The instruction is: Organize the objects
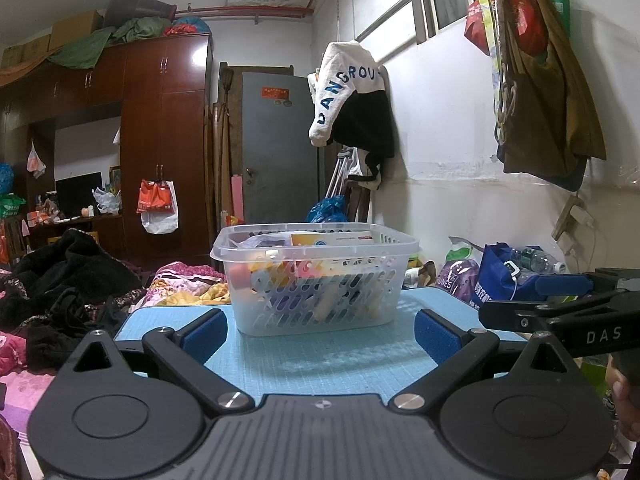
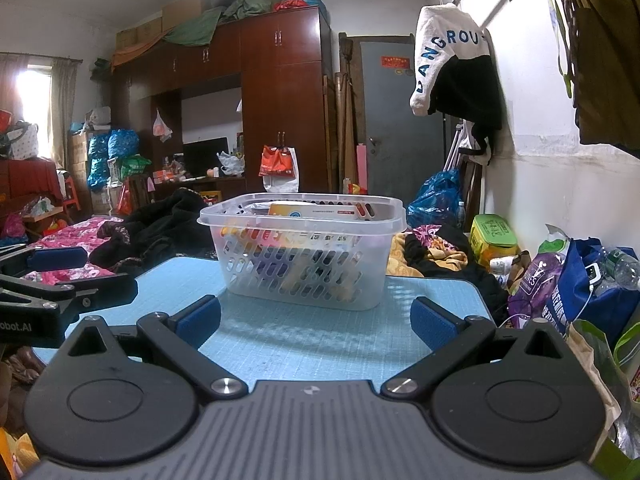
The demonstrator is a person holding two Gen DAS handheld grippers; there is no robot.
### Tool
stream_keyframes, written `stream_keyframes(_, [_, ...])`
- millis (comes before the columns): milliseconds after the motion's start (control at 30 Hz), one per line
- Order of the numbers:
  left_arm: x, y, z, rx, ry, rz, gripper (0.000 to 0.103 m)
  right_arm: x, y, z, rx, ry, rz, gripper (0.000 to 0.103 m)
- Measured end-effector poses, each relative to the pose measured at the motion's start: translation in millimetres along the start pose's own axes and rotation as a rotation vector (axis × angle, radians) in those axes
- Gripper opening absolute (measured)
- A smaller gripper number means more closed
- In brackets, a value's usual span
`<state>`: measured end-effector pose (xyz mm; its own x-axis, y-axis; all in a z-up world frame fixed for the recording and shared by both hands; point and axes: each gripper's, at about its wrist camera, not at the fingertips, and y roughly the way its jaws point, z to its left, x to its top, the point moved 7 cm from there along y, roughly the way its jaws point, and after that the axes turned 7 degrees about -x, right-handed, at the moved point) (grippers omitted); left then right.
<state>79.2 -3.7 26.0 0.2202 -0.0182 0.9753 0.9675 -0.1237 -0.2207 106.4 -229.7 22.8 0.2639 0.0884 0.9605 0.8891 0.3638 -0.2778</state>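
Behind everything is a messy bedroom, with a big brown wardrobe [image 2: 280, 92] and a grey door [image 2: 394, 120] far ahead of both claws. A white and black top [image 1: 348, 96] with blue letters hangs on the wall, up and to the right of them.

Close in front of the claws lies a light blue worktop [image 1: 320, 356] with a grid of thin lines on it. A see-through plastic basket [image 1: 316, 280] with holes in its sides stands on the worktop, straight ahead of the left claw [image 1: 322, 332] and just past its blue pads. It is full of things (a flat box [image 2: 312, 210] lies on top, the rest is hard to make out through the holes).

The left claw is spread wide with nothing between its pads. The right claw [image 2: 316, 322] is spread wide too and holds nothing. The basket sits ahead of it, a bit past its tips.

Each claw shows up at the edge of the other one's view, so they are side by side and apart.

To the right of the right claw, bags [image 2: 576, 276] are piled by the wall. To the left of the left claw, dark clothes [image 1: 60, 284] lie on a pink bed [image 2: 72, 236].
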Motion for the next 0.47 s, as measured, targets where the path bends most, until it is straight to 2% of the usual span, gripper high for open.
stream_keyframes(467, [0.0, -0.5, 3.5, 0.006, 0.007, -0.018, 0.101, 0.3, 1.1, -5.8, -0.007, -0.008, 0.000, 0.103])
